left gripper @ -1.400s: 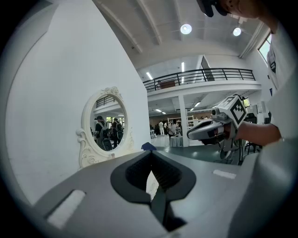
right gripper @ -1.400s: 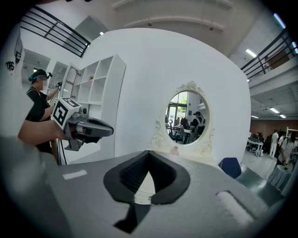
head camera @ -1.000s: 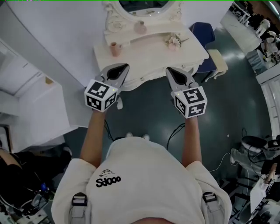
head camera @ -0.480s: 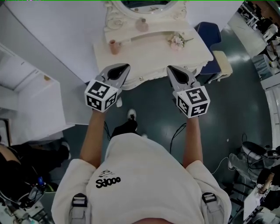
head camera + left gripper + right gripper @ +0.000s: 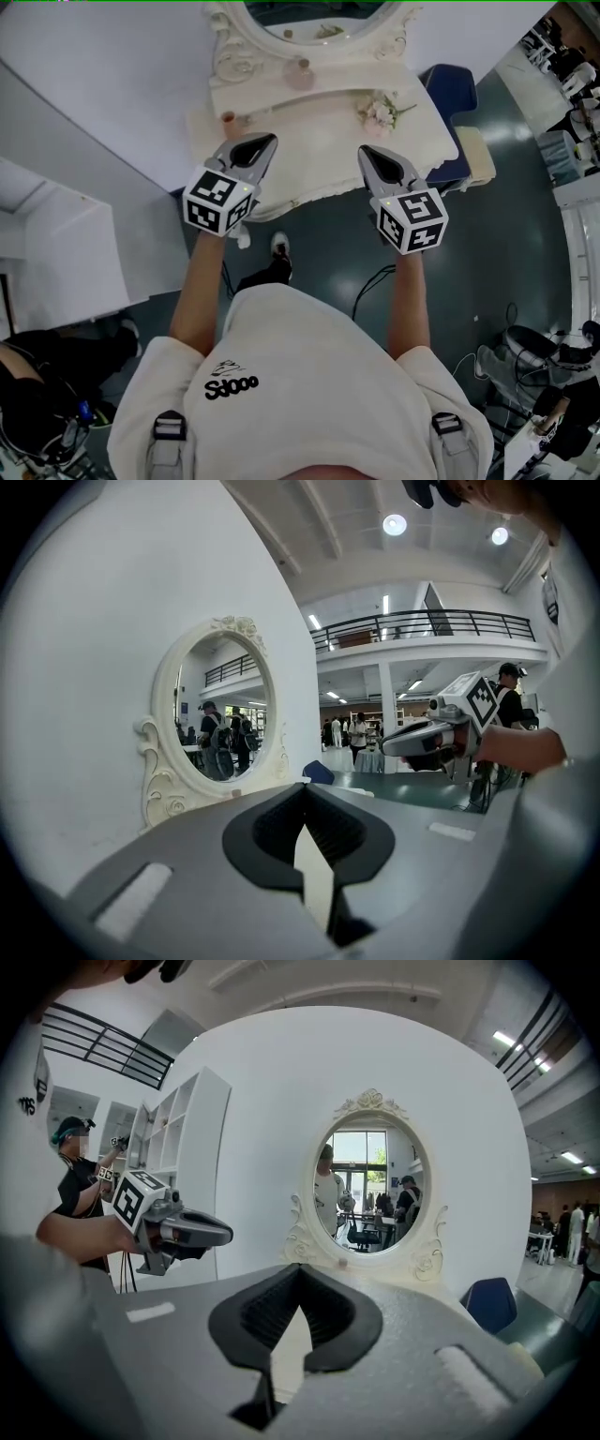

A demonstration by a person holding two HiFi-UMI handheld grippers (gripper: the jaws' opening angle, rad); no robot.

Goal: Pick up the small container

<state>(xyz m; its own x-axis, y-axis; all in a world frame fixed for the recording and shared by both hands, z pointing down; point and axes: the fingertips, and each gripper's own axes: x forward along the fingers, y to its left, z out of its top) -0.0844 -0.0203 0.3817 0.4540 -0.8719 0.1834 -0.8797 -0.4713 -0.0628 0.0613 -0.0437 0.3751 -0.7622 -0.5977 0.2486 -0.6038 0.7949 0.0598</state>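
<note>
A white dressing table [image 5: 412,127] with an oval mirror [image 5: 309,11] stands ahead of me. A small pink cup-like container [image 5: 228,119] sits near the table's left end. A small pink bottle [image 5: 300,72] stands on the raised shelf under the mirror. My left gripper [image 5: 267,141] hangs over the table's front left, just right of and nearer than the pink cup, jaws shut on nothing. My right gripper [image 5: 366,152] hovers over the front right part, also shut and empty. Neither gripper view shows either pink item. In the left gripper view the tips [image 5: 302,787] meet; in the right gripper view the tips [image 5: 298,1267] do too.
A sprig of pale flowers [image 5: 380,111] lies on the table's right side. A blue chair [image 5: 448,80] and a beige stool [image 5: 473,142] stand right of the table. A white cabinet [image 5: 56,253] is at the left. Cables [image 5: 370,281] lie on the dark floor.
The table has come nearer and now lies under both grippers' tips. A foot has stepped forward. Both grippers stay shut and keep their spacing.
</note>
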